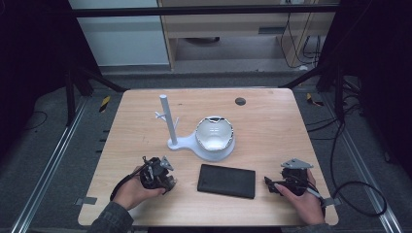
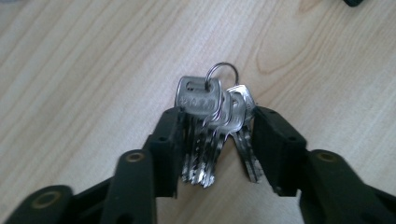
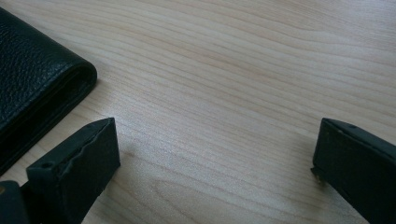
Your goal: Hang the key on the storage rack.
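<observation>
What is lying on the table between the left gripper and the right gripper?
A black wallet lies flat on the table between the left gripper and the right gripper, as the high view shows.

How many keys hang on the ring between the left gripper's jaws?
About 4 keys: one broad-headed key at the front left, two overlapping behind it, one at the right. More may be hidden behind these.

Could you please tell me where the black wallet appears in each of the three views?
High view: the wallet lies at lower centre, between the two hands.
Left gripper view: a dark sliver at the top right edge, past the keys, may be it; I cannot tell.
Right gripper view: upper left, beside the left jaw.
Shared landmark: the light wooden table.
</observation>
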### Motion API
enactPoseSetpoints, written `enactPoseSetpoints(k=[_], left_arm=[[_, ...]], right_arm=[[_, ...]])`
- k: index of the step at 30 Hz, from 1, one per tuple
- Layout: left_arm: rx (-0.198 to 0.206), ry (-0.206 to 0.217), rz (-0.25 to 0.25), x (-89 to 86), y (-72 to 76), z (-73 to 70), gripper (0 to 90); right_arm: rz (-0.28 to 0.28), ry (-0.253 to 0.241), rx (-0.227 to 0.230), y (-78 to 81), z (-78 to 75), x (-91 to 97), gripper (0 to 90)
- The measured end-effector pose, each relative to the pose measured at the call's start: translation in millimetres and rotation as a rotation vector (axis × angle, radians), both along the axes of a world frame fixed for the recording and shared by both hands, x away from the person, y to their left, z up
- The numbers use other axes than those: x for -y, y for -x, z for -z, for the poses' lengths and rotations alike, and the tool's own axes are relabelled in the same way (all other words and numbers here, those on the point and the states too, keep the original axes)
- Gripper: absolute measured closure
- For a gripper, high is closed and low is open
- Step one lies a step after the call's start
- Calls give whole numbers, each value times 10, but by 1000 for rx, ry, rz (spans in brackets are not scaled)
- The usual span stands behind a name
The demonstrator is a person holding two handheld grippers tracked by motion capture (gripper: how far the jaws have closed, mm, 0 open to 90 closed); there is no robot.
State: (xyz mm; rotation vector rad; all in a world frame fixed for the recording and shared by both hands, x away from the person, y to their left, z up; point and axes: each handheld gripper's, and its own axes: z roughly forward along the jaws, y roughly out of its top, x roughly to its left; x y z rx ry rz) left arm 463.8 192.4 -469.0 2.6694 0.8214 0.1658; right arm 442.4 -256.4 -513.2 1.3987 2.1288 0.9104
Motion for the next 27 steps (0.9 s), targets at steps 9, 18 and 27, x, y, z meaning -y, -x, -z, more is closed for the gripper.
enactPoseSetpoints(k=[9,18,27], left_arm=[[-36,-31,-7,-6,-7,-33,788],[-41,-58,6,1,-27,-54,820],[-33,-73,7,10,-2,-73,834]], right_arm=[[4,-9,-8,8,-6,-6,7],[1,-6,-6,8,-5,-4,7],[2,-7,-7,10,-5,-7,7]])
